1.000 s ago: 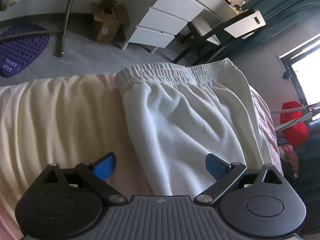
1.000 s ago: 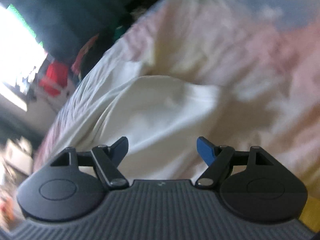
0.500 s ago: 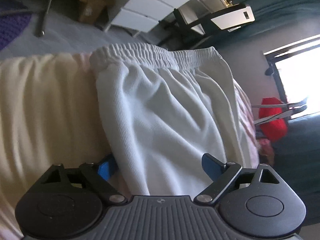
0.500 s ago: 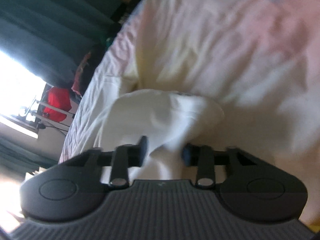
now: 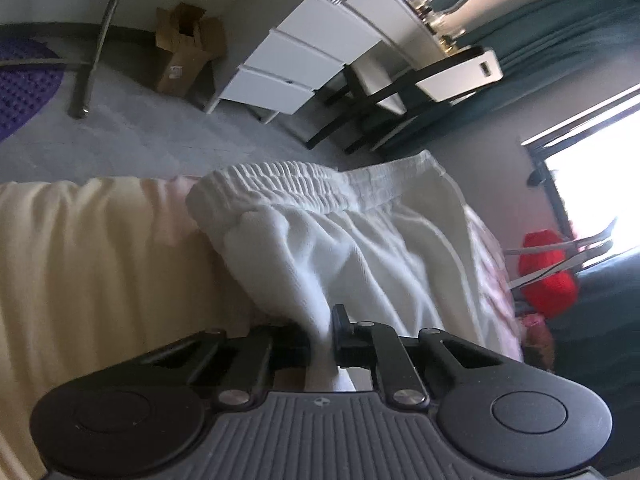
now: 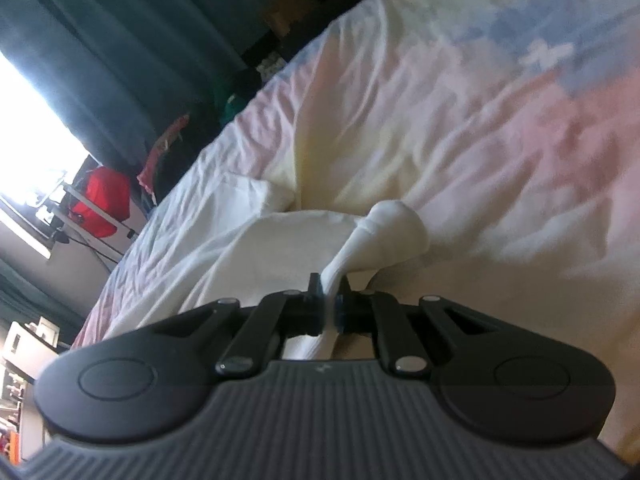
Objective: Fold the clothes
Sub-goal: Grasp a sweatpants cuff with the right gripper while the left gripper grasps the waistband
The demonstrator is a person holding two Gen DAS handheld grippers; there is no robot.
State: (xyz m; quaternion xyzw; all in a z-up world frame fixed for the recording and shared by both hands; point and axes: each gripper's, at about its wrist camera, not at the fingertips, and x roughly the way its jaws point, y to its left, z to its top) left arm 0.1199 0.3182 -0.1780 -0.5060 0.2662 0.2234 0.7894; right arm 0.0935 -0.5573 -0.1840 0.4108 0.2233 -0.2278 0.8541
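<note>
We are in a home bedroom. The bed fills much of both views, covered with a rumpled sheet in pale yellow, pink and blue patches. Past its edge we see grey carpet, a white chest of drawers beside a white dressing table crowded with small bottles, and a dark-framed chair. An open cardboard box stands against the wall near a purple nubbed mat. Dark teal curtains hang by a bright window, and a red bag sits on a rack beneath it.
</note>
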